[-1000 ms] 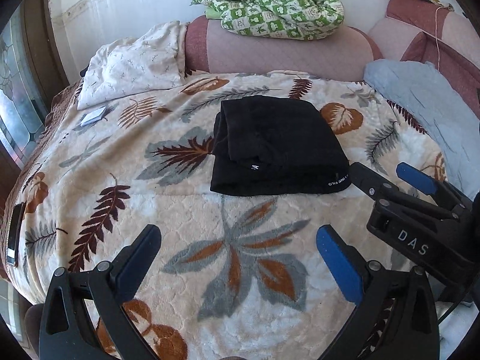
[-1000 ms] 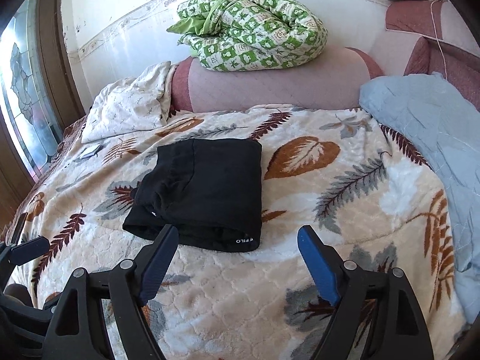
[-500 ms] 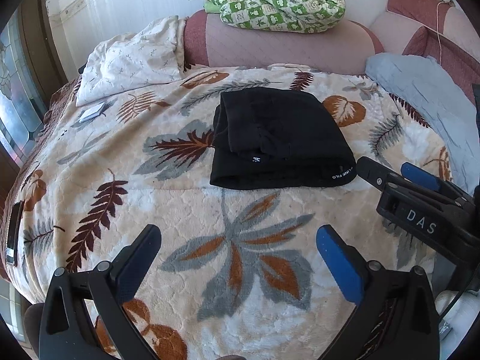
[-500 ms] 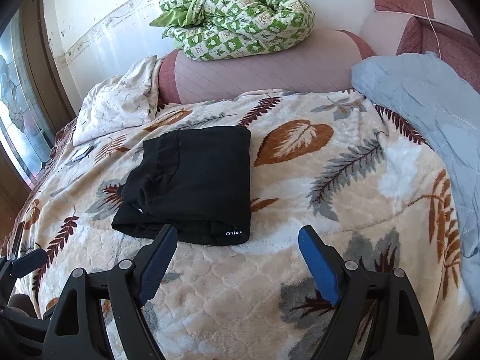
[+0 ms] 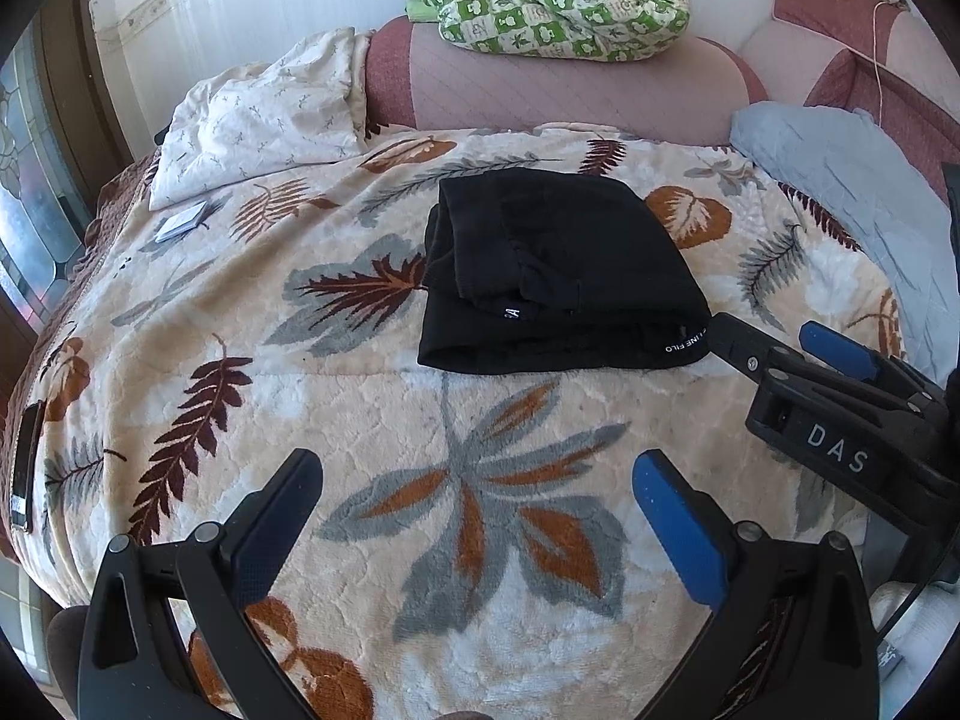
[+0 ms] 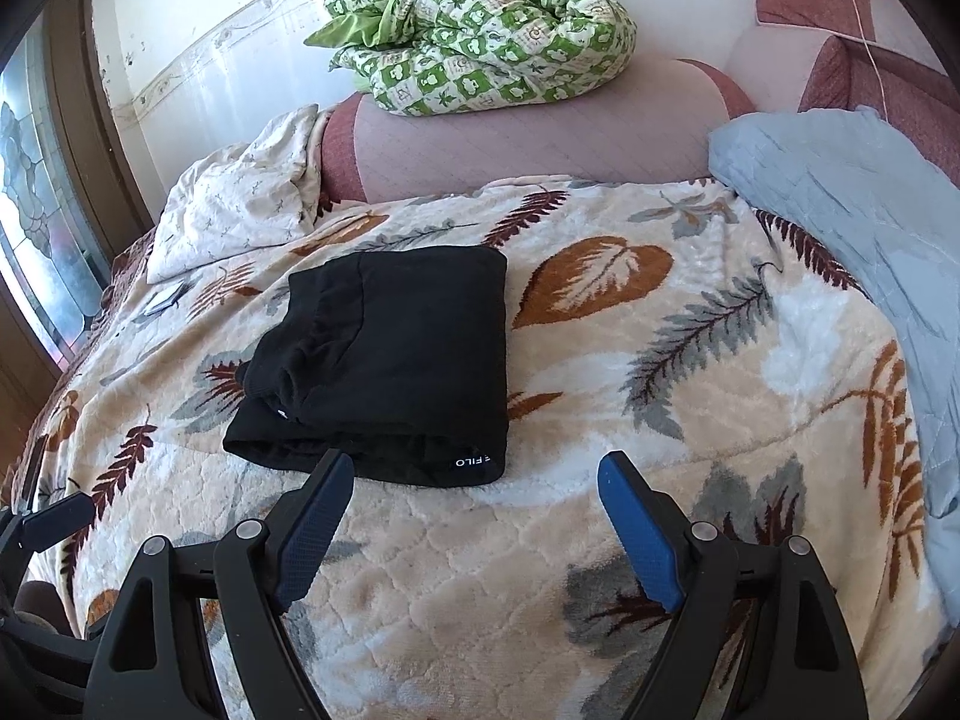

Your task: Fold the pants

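Note:
The black pants (image 5: 558, 276) lie folded into a compact rectangle on the leaf-patterned blanket (image 5: 372, 420); they also show in the right wrist view (image 6: 390, 360). My left gripper (image 5: 474, 504) is open and empty, hovering over the blanket well short of the pants. My right gripper (image 6: 474, 510) is open and empty, its left finger (image 6: 318, 510) just in front of the pants' near edge. The right gripper also shows at the right of the left wrist view (image 5: 798, 354), beside the pants' near right corner.
A green checked quilt (image 6: 486, 42) lies on the pink headboard cushion (image 6: 540, 144). A white pillow (image 5: 258, 120) is at the back left, a grey-blue cover (image 6: 858, 228) at the right. A small card (image 5: 180, 222) and a phone (image 5: 27, 468) lie near the bed's left edge.
Both grippers have drifted slightly back and tilted; the pants lie unmoved. Both stay open and empty.

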